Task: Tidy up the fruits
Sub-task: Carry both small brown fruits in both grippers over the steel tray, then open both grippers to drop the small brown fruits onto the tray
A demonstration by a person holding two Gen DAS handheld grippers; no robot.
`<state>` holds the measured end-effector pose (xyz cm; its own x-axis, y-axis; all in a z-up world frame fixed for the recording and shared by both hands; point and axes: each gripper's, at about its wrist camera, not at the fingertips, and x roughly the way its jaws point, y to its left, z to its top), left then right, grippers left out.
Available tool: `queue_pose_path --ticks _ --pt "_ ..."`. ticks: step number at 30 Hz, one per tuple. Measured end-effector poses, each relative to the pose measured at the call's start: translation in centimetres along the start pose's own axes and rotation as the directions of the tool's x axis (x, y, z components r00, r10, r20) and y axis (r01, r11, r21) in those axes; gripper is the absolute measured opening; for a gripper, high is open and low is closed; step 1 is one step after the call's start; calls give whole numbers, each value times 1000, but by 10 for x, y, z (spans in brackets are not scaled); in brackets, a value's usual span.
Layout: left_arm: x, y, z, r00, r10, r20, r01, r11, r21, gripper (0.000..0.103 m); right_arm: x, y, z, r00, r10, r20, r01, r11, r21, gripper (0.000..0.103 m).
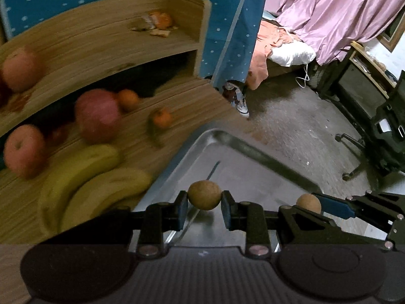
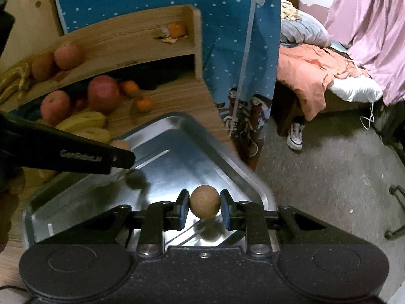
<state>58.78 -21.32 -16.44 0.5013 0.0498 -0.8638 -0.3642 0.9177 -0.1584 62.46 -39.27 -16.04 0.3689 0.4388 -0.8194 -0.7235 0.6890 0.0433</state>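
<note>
I see the wooden desk (image 2: 177, 96) with a shelf (image 2: 131, 38) above it, and a steel tray (image 2: 227, 167) at the desk's corner, overhanging toward the floor (image 2: 329, 177) side as far as I can tell.

Fruit pile sits left of the tray: bananas (image 1: 83, 185), apples (image 2: 103, 96), oranges (image 2: 144, 104); more apples and an orange with peel on the shelf.

My left gripper (image 1: 204, 204) is clamped on a small brown round fruit (image 1: 204, 194), held above the tray. My right gripper (image 2: 204, 206) is clamped on a second brown fruit (image 2: 204, 201), also above the tray, near its outer corner. In the left view the right gripper's finger and its fruit sit just beside my left one.

Risks, my read:
- Both fruits are round and pinched only at the sides. Loosen grip early and they drop and roll on the slick steel.
- The right one hangs near the tray's floor-side rim. A bounce could send it off onto the floor.
- Grippers are close together, so they could knock each other when lowering.
- Too much squeeze could crack the thin skin.

In the way: nothing inside the tray that I can see. The bananas touch or nearly touch the tray's left rim; I cannot tell which. The left view is blurred on the pile.
</note>
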Motion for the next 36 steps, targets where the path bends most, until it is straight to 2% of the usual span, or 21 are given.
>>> queue_pose_path --ticks 4,12,21,23,25,27,28,29,30,31,33,36 --pt "18 -17 9 1000 13 -7 -13 1000 -5 32 10 -17 3 1000 29 -10 -29 999 -22 28" --pt "37 -30 14 997 47 -53 -47 999 -8 32 22 -23 2 995 81 -50 -84 995 -61 28" --pt "34 -38 15 996 62 -61 -61 998 24 33 22 -19 3 997 74 -35 -76 994 -83 33" --pt "27 -37 14 997 69 -42 -68 997 24 49 17 -18 2 997 69 -22 -70 994 -87 40" --pt "18 -35 12 997 78 -23 -77 997 18 55 10 -16 1 998 61 -7 -61 995 -81 48" --pt "7 -30 10 996 90 -13 -90 996 7 58 2 -14 1 998 56 10 -55 996 -71 62" --pt "0 -27 8 995 98 -6 -98 995 2 66 -3 -13 0 998 55 19 -54 997 -64 66" --pt "-8 -24 5 994 112 5 -112 994 -3 76 -8 -11 -1 998 57 29 -56 997 -54 74" --pt "-16 -21 3 992 128 15 -128 992 -6 81 -13 -9 -1 998 60 35 -58 997 -48 81" --pt "-25 -18 0 989 146 29 -146 989 -9 89 -18 -7 -3 997 63 43 -61 997 -38 84" --pt "-43 -11 -5 984 169 51 -169 986 -12 93 -28 -1 -6 996 63 55 -62 998 -26 94" --pt "-67 4 -13 977 203 71 -202 979 -26 101 -43 10 -10 996 61 70 -60 998 -8 101"
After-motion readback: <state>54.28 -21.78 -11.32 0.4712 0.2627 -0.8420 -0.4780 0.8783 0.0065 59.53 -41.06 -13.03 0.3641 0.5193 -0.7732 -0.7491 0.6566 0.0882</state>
